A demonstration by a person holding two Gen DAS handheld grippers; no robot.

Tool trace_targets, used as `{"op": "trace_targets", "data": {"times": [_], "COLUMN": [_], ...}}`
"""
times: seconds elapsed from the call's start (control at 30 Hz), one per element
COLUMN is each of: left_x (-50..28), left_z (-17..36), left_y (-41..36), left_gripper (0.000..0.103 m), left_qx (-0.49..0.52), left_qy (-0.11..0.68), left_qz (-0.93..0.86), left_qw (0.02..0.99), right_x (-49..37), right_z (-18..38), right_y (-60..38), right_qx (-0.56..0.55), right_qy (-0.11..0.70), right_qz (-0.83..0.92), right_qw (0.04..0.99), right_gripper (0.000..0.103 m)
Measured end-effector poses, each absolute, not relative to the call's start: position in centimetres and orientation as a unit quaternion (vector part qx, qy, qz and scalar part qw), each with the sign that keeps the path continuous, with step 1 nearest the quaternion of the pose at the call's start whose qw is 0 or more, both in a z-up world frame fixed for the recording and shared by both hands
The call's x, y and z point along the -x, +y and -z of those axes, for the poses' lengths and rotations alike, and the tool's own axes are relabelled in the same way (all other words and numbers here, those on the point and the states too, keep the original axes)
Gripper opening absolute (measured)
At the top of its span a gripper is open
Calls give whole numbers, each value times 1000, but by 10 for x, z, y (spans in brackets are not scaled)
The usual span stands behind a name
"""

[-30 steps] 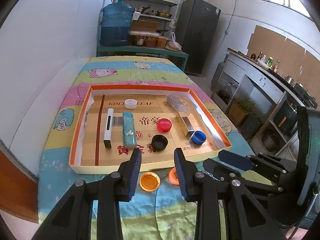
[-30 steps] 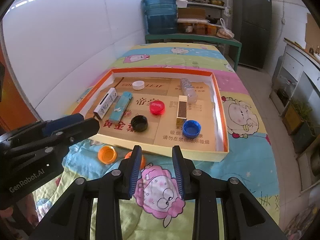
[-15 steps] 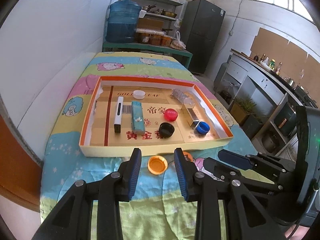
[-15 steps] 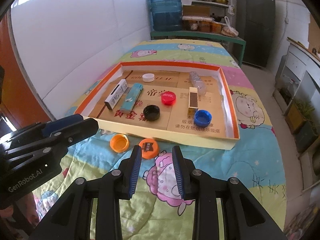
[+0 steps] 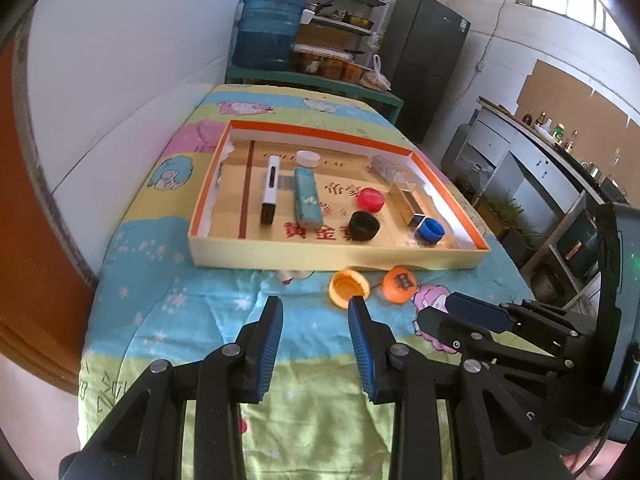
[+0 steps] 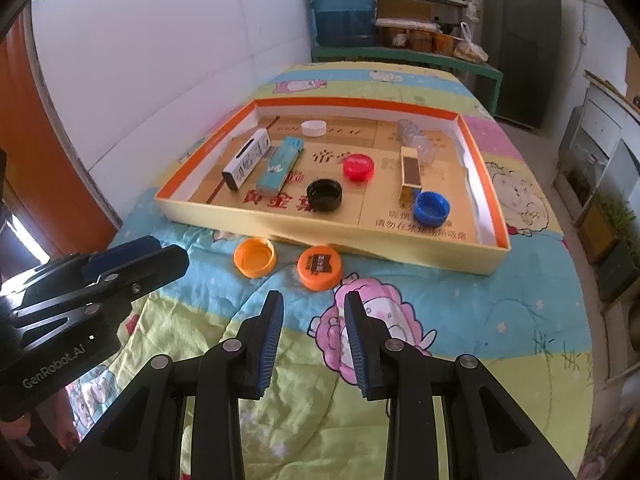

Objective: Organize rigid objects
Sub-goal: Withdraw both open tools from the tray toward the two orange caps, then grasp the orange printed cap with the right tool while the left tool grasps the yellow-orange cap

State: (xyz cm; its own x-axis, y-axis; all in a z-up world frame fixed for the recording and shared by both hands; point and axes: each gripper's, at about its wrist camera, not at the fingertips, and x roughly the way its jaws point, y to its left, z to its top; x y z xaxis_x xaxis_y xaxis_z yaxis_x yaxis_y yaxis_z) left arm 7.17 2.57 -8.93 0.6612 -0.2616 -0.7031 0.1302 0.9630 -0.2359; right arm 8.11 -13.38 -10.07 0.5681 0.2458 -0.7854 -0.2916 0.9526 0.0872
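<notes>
Just ahead of the left gripper [image 5: 314, 312], whose fingers stand apart with nothing between them, the open orange cap [image 5: 349, 284] lies on the cartoon bedspread [image 5: 192, 312], hollow side up, touching or nearly touching the tip of the right-hand finger [image 5: 360, 332]. The right gripper [image 6: 310, 312] is likewise parted and empty; the closed-side-up orange cap [image 6: 320, 267] sits just beyond its fingers, slightly toward the middle. Each hand therefore has its own cap nearest. Both caps are round, so no long axis governs the grasp, only centring. The left one shows a thin rim and bare interior; the right one bears a dark label. Beyond them, just beside both caps, runs the near wall of the cardboard tray [image 6: 360, 236], which already holds black, red, blue and white caps and some small boxes.
</notes>
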Motion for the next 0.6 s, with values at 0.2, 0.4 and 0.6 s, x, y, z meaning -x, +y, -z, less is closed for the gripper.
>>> {"op": "trace_targets", "data": {"times": [0.2,0.4,0.6], "left_x": [-71,-77,-86], "left_z": [99,108,110], "left_y": [30,26,18], "left_gripper": [34,34,34], "left_qx": [89,88,86], "left_qy": [406,417,423], "left_qz": [105,108,117], "left_qw": [903,898,895], "right_x": [-79,-89,-103], "right_z": [109,117,124], "right_y": [-131,-129,-127], "right_qx": [33,32,43], "right_qy": [444,448,449], "right_qz": [-155,-149,-142], "right_qw": [882,881,881], "right_gripper": [45,45,44]}}
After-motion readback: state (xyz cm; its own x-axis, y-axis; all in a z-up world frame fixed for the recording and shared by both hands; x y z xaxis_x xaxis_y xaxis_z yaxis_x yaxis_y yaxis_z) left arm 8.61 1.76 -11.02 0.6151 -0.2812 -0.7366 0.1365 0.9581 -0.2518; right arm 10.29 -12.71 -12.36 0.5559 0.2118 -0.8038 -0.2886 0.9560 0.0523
